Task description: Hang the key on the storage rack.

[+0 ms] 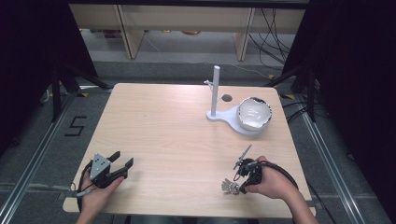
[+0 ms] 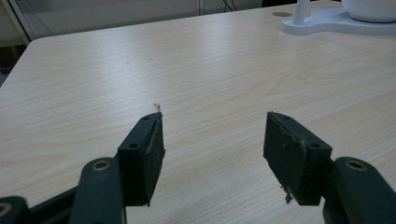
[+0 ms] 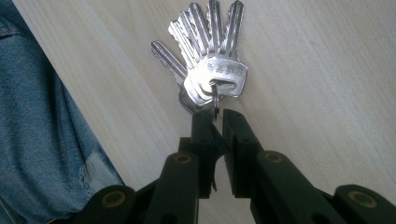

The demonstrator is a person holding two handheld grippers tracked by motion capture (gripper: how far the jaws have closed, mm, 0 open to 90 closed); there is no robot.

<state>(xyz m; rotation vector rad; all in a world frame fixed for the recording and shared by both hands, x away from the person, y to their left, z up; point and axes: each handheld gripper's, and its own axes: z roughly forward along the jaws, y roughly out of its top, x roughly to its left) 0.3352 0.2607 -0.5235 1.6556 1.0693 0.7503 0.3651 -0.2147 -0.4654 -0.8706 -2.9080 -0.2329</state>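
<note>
A: Are the keys hard to lift?

B: No. They look small, hard and jingly. Grab the ring.

A: Where are they?

B: On the desk, near its front edge. The right gripper has its jaws almost closed on the ring. The left gripper gapes wide, holding nothing.

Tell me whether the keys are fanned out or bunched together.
Fanned out: the keys spread like fingers from their ring, which the right tool pinches.
</note>
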